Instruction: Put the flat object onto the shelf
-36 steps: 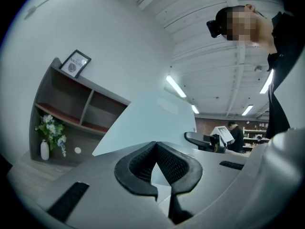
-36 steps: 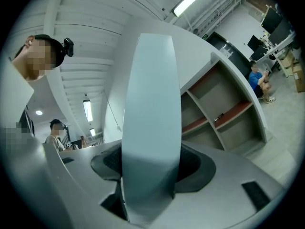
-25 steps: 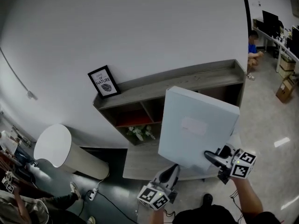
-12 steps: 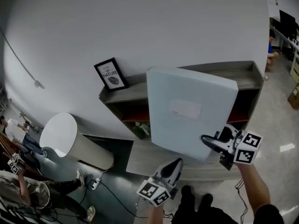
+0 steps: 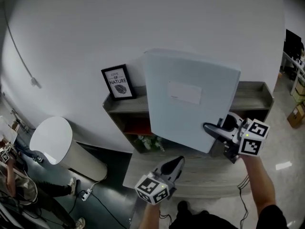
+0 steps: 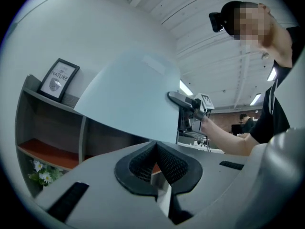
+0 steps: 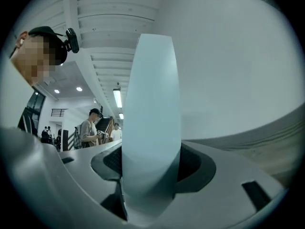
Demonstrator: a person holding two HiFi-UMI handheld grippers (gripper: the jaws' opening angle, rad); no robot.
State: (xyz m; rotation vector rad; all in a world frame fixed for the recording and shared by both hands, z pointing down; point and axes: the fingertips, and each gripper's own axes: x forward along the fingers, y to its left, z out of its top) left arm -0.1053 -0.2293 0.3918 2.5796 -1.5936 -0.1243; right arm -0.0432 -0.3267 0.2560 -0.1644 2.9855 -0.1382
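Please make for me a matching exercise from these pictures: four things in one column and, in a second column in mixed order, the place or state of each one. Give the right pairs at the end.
Column one
1. board
2. framed picture
3. flowers
4. left gripper

Column two
a. inside a lower compartment of the shelf
b. shut, with nothing between the jaws
c. standing on the shelf top, at its left end
d. clamped in the right gripper, held up in front of the wall

Pairs: 1-d, 2-c, 3-a, 4-b
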